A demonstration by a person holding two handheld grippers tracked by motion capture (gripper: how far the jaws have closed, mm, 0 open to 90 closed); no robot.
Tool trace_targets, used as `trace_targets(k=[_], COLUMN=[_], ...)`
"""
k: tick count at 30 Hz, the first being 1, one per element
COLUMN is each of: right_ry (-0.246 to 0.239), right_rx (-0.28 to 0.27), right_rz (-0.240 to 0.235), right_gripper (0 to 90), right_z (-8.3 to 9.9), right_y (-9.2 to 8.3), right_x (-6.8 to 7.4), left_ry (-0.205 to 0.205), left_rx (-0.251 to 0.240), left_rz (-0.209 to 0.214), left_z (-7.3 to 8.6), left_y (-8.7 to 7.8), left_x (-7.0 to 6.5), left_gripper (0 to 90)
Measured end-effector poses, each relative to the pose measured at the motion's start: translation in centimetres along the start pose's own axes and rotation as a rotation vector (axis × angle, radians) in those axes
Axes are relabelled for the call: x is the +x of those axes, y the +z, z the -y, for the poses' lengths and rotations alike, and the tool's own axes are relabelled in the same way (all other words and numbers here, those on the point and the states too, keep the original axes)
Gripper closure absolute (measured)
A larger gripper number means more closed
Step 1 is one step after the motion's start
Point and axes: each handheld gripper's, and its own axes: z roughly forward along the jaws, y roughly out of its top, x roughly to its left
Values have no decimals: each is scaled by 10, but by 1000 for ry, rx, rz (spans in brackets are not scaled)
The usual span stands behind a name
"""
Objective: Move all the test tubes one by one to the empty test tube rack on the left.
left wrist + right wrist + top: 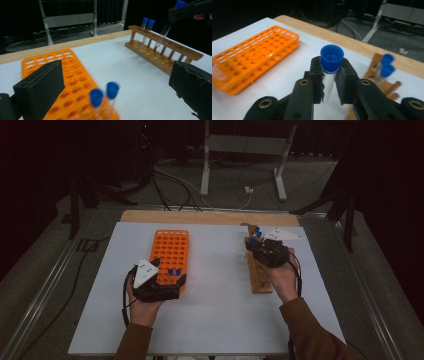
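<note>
Transfer of tubes from the orange plastic tube tray [170,255] to the long wooden test-tube rack [259,270], both on the white-topped desk [210,320]; the wooden rack is the landmark. Right tongs [331,82] clenched on a clear test tube with a blue screw cap [331,60], gripped just under the cap. In the left gripper view that tube [165,28] hangs tilted above the rack's far half, its lower end at or near the top rail; whether the tip has entered a hole I cannot tell, the picture being blurred there. Two blue-capped tubes already stand at the rack's far end [147,23]. Left tongs [167,282] sit well to the left of the rack, at the near end of the orange tray; jaws spread wide, holding nothing. Two more blue-capped tubes [103,93] stand upright in the tray's near corner, between those spread jaws in the left gripper view. Judgement: the step in hand is seating the third tube in the rack, next to the two placed. Next move calls for bringing the tube upright over a free hole, lowering it through both rails, then releasing; the left tongs look placed to close on one of the tray tubes afterwards.
</note>
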Motion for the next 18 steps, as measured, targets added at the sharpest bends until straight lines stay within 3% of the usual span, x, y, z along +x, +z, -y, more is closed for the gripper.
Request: trace_targets(k=[7,14,18], right_ry=[-5,-47,-54], right_rx=[17,27,29], right_rz=[-73,-130,-168], right_gripper=[770,770,769], right_z=[-1,-6,-8], right_y=[3,1,-1], right_x=[21,42,53], left_ry=[19,62,73], left_rx=[12,30,43], left_rz=[61,110,101], left_z=[-7,-13,-15], left_y=[21,39,50], left_x=[-22,-48,-57], left_gripper=[8,41,82])
